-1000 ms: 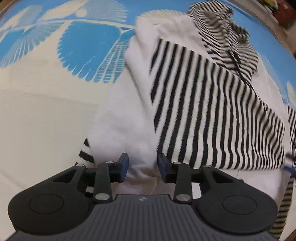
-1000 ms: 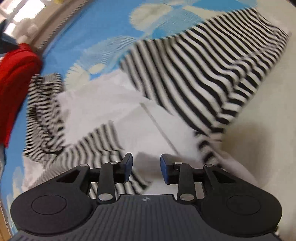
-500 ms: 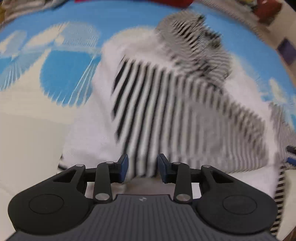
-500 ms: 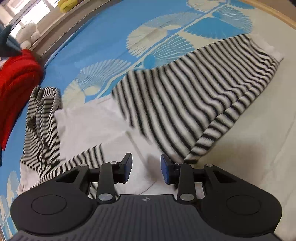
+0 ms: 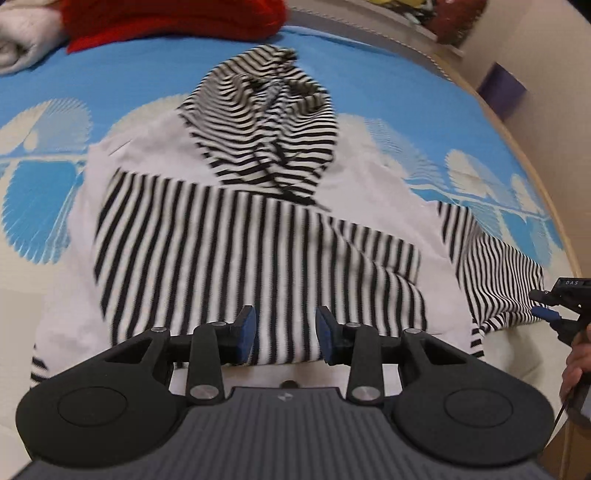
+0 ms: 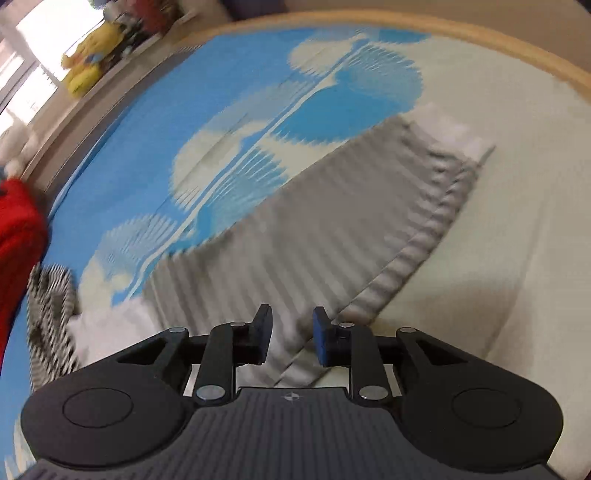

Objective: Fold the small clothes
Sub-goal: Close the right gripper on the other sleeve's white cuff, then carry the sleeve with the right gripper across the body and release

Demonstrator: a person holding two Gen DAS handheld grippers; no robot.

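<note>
Blue-padded jaws of the left gripper (image 5: 284,338) stand partly apart at the bottom centre of the left wrist view, holding nothing; the near hem of a striped hoodie (image 5: 258,258) shows through the gap between the pads, which do not press on it. A second ago the same jaws hung close over the white body of the garment; now more of it is in frame, so the left hand has pulled back from the cloth.

The right gripper (image 6: 290,339), bottom centre of its own view, has just been narrowing its jaws. A blurred striped sleeve (image 6: 332,229) runs from between the pads up toward the upper right of that frame, but the blur leaves it unclear whether the pads pinch the fabric. In the left wrist view the same tool reaches in from the right edge at the end of that outstretched sleeve.

The hoodie lies spread on a blue and cream patterned bedspread (image 5: 147,85), its hood (image 5: 266,125) crumpled at upper centre. One sleeve appears laid across the chest, so the first fold looks done and the other sleeve comes next. Red fabric (image 5: 166,18) sits along the top edge.

The only legible writing is "DAS", in small white letters on the right gripper at the right edge of the left wrist view.
</note>
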